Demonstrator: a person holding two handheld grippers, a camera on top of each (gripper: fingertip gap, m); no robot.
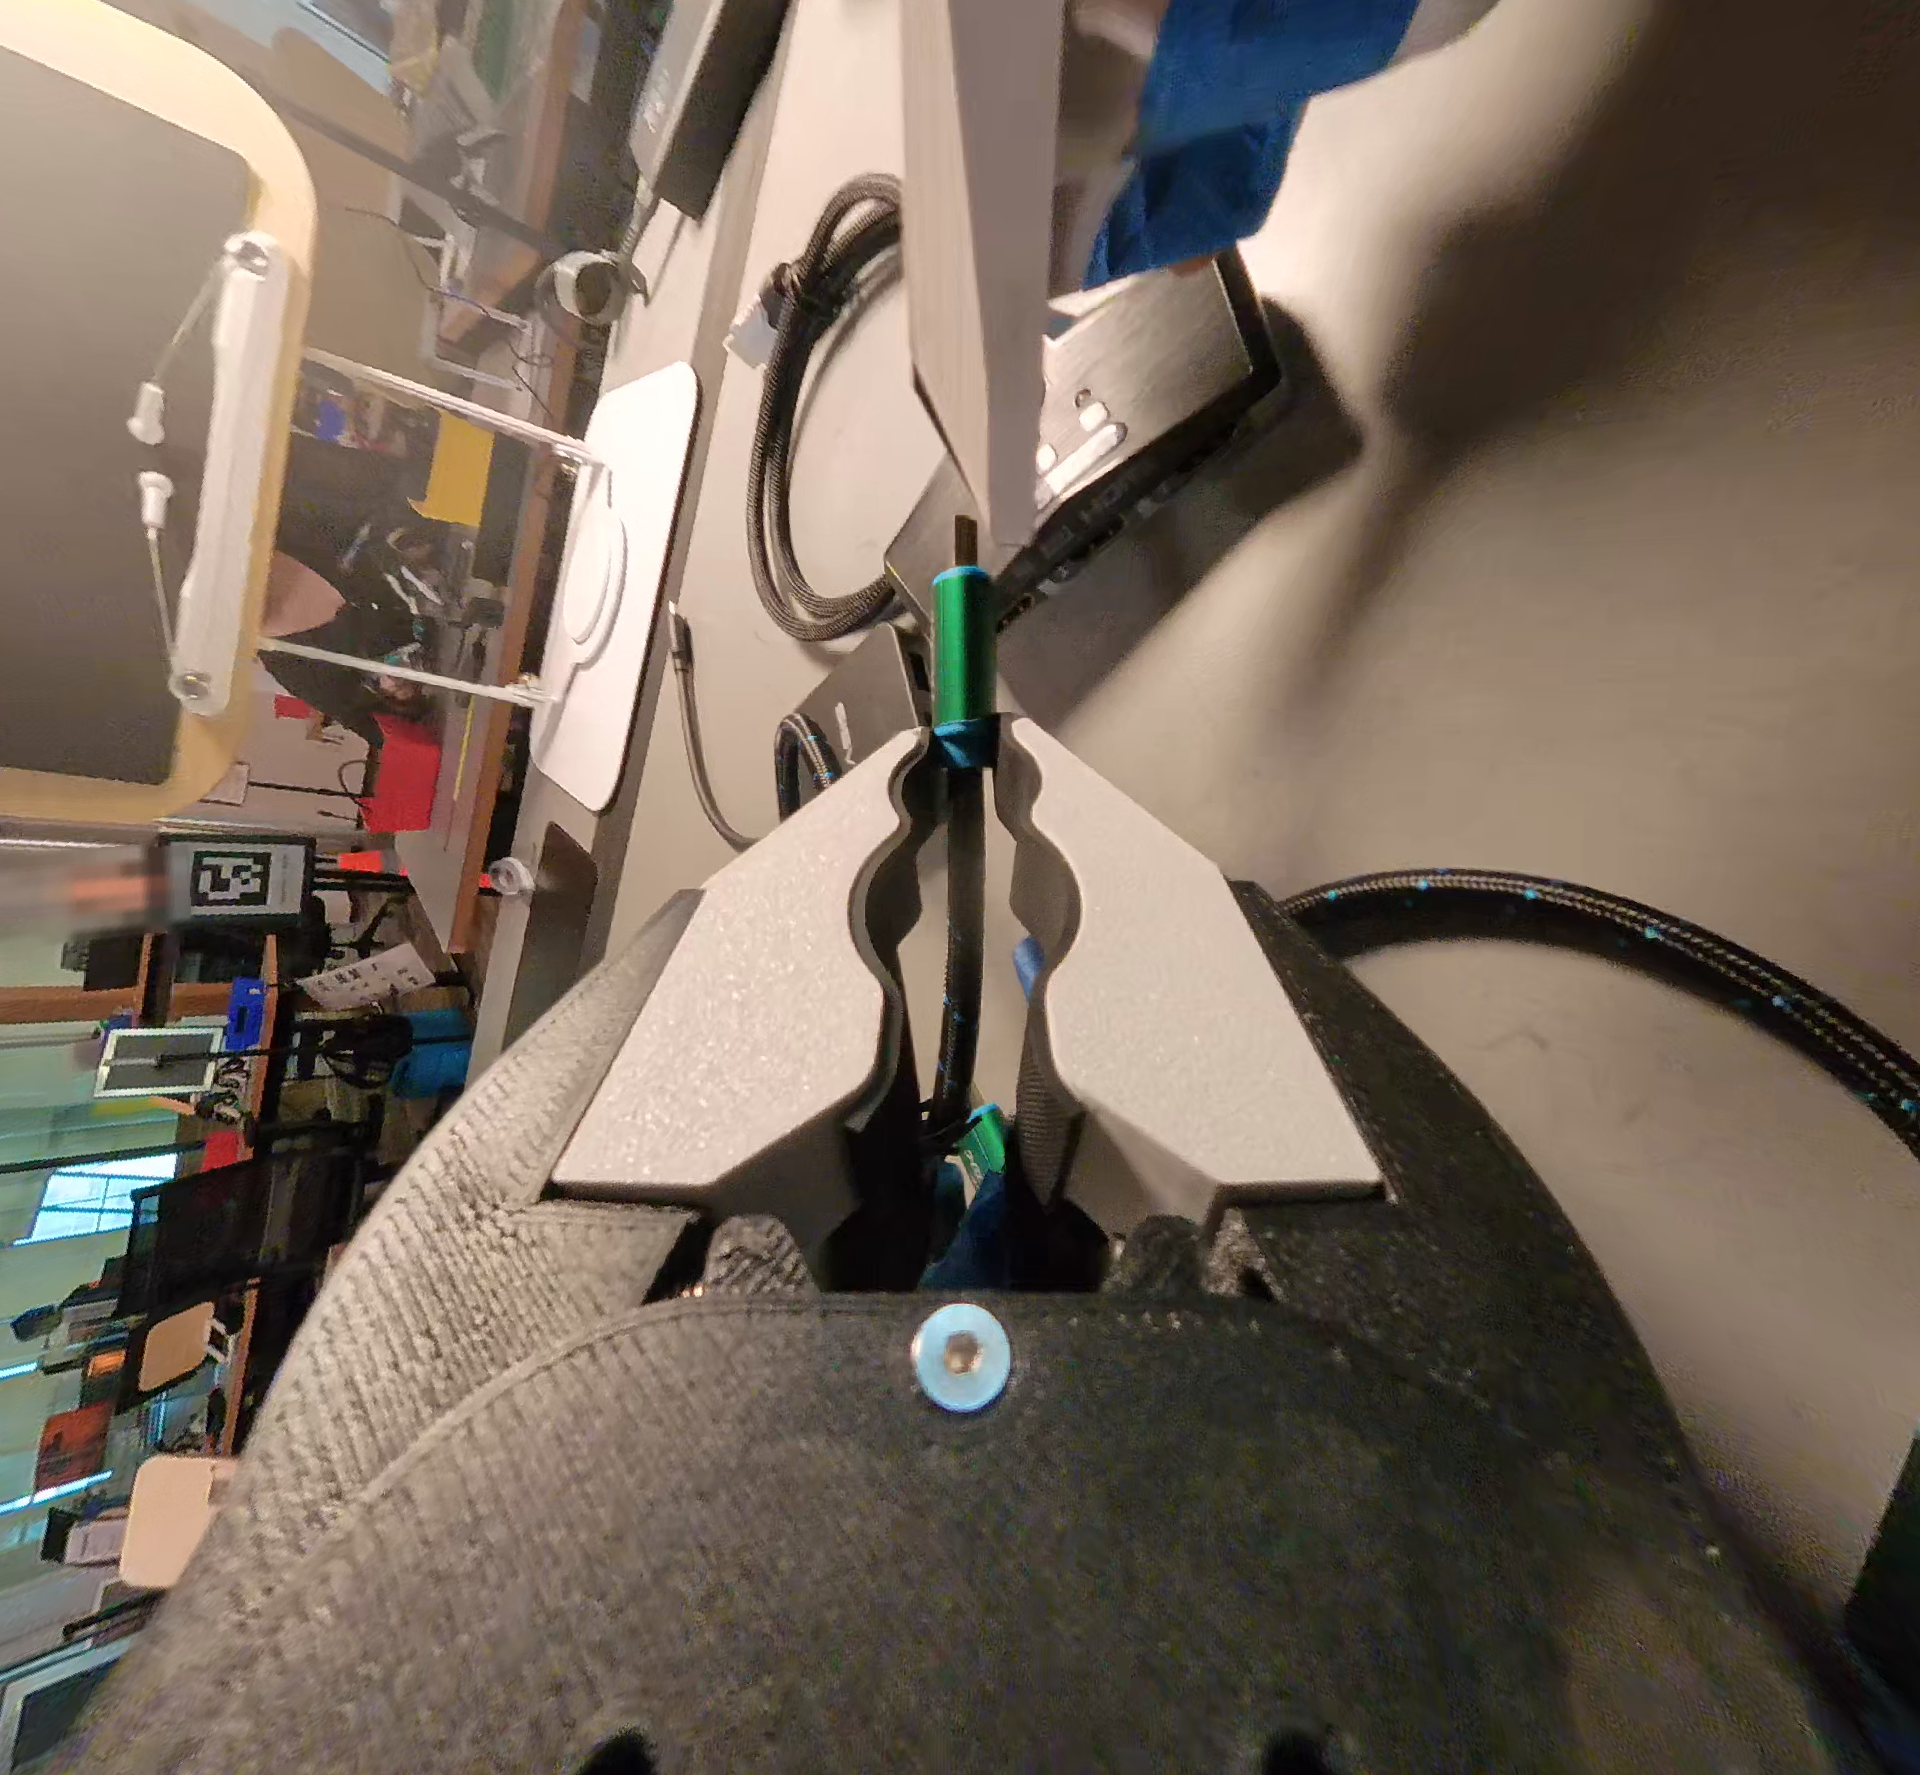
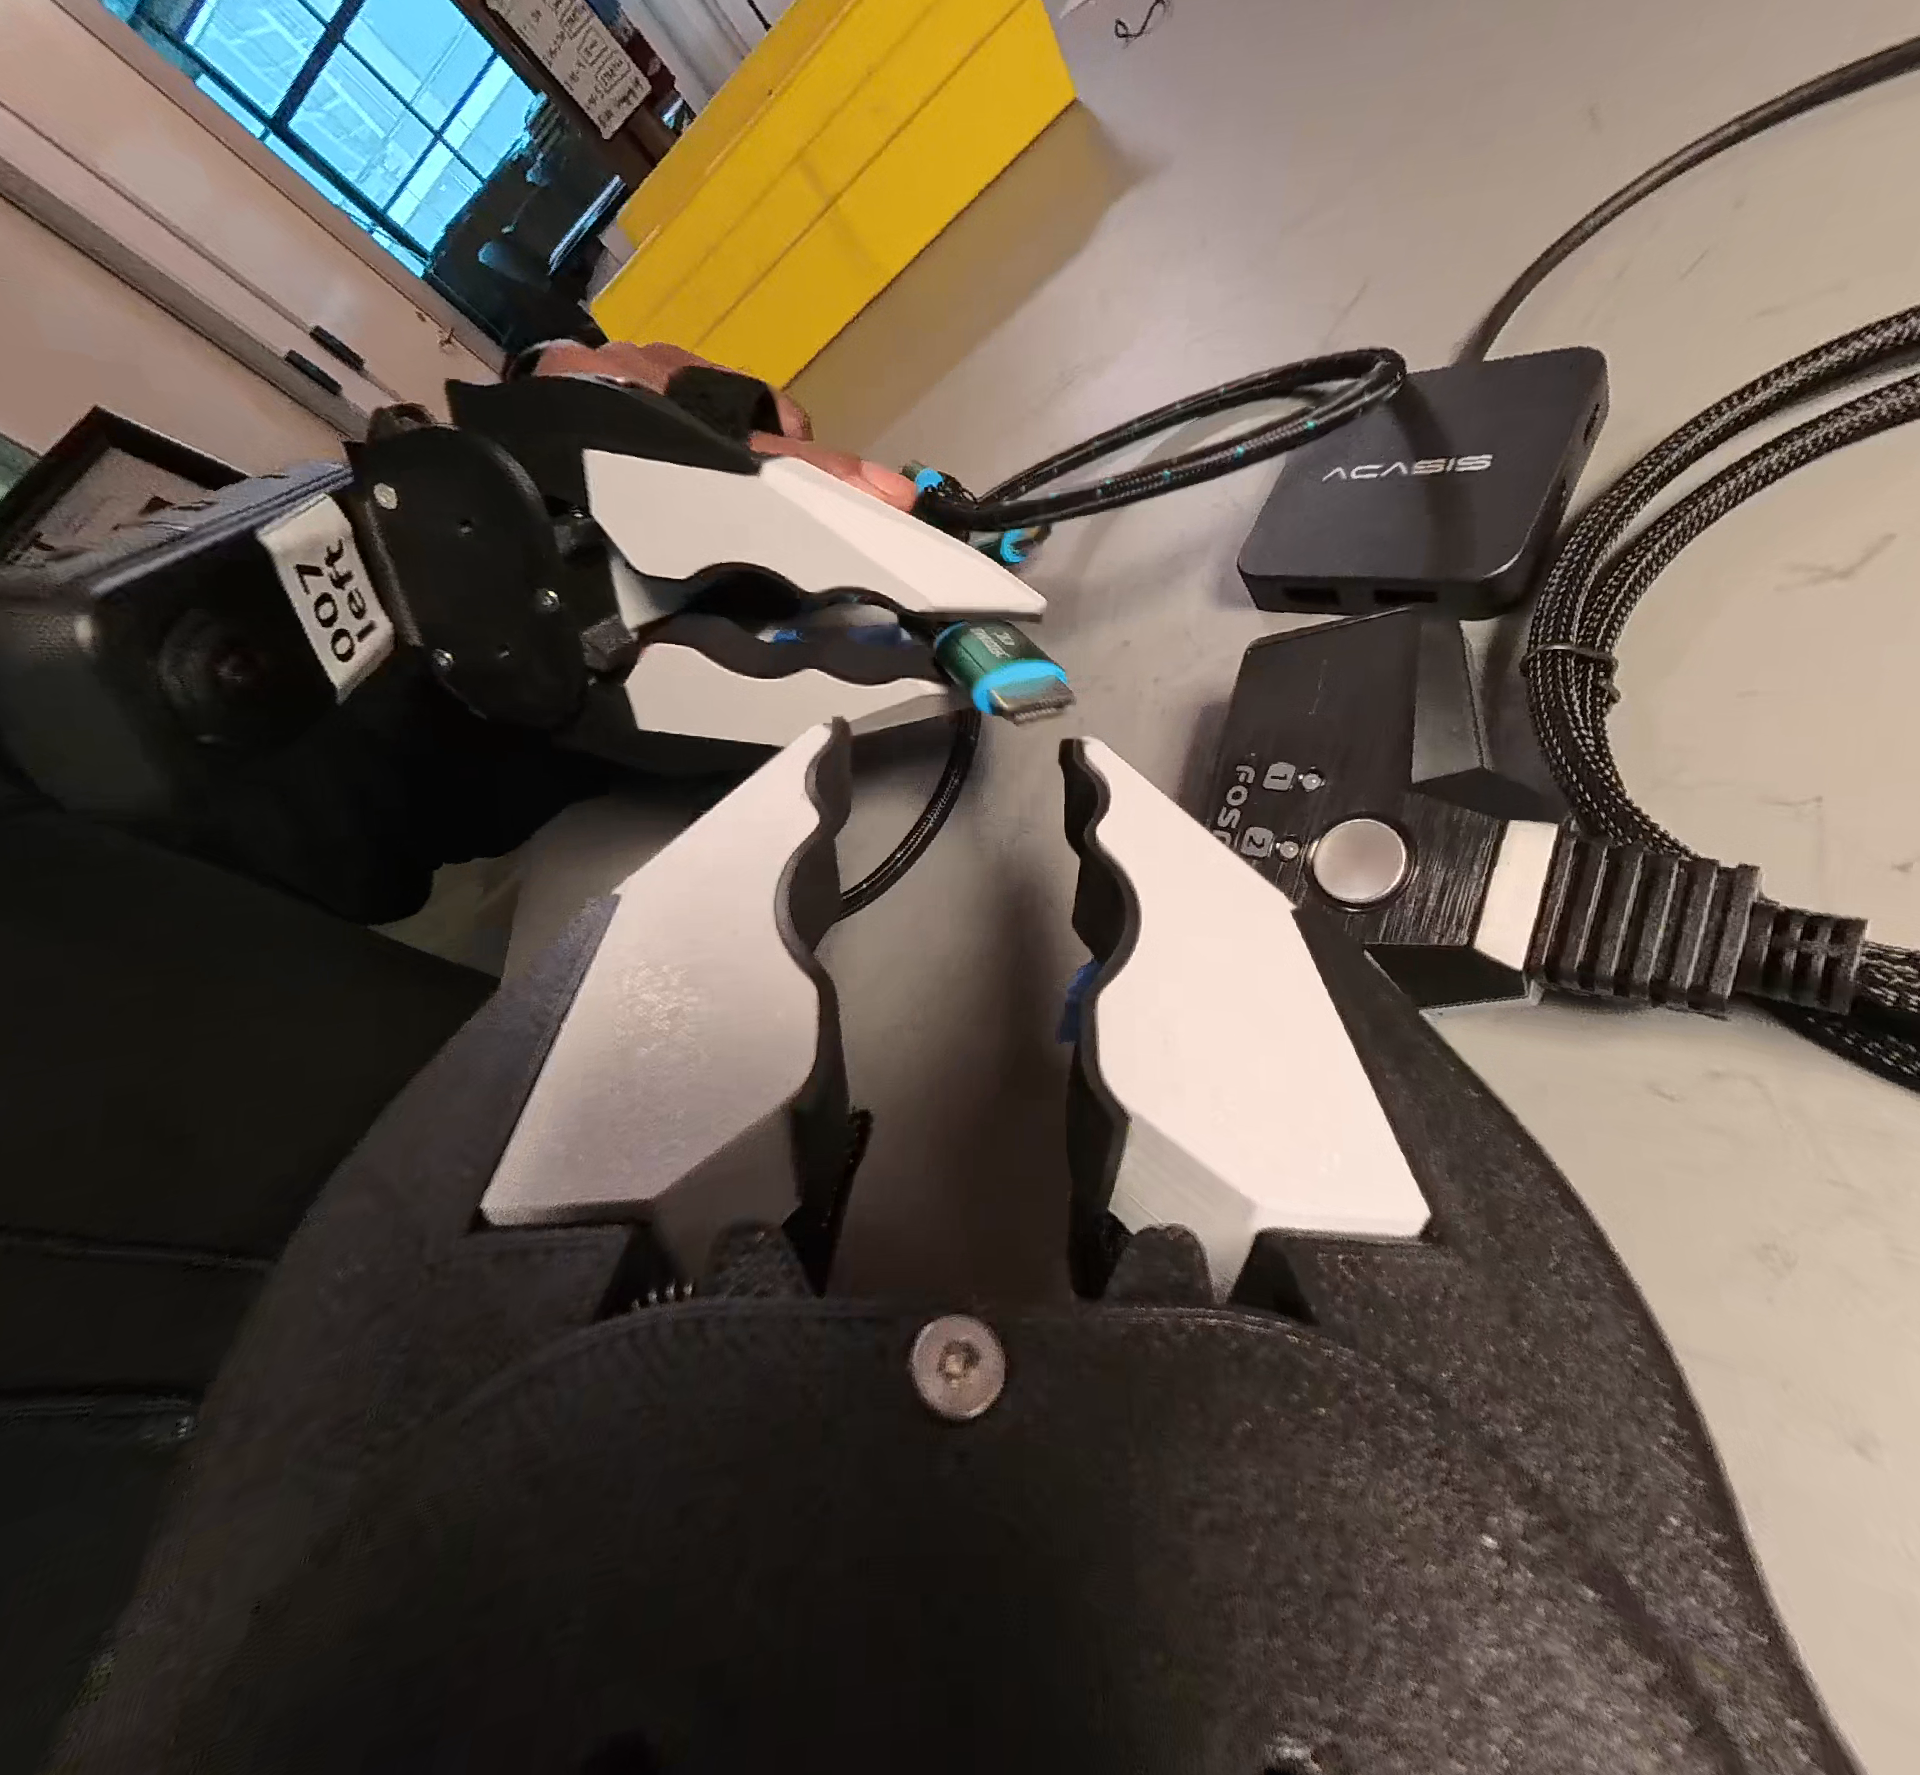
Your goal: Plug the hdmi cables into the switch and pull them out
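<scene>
HDMI plug with the green metal shell and blue collar [image 2: 997, 671] sits pinched in your left gripper [image 1: 964, 738], its tip in the air just short of the black brushed-metal switch box [image 2: 1340, 790] on the grey table [image 2: 1662, 1206], while your right gripper [image 2: 945, 749] hangs spread and empty.

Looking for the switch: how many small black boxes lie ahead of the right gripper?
2: a brushed switch just beyond the right fingers, with a thick cable plugged in, and a smooth square box behind it. More may be hidden.
</scene>
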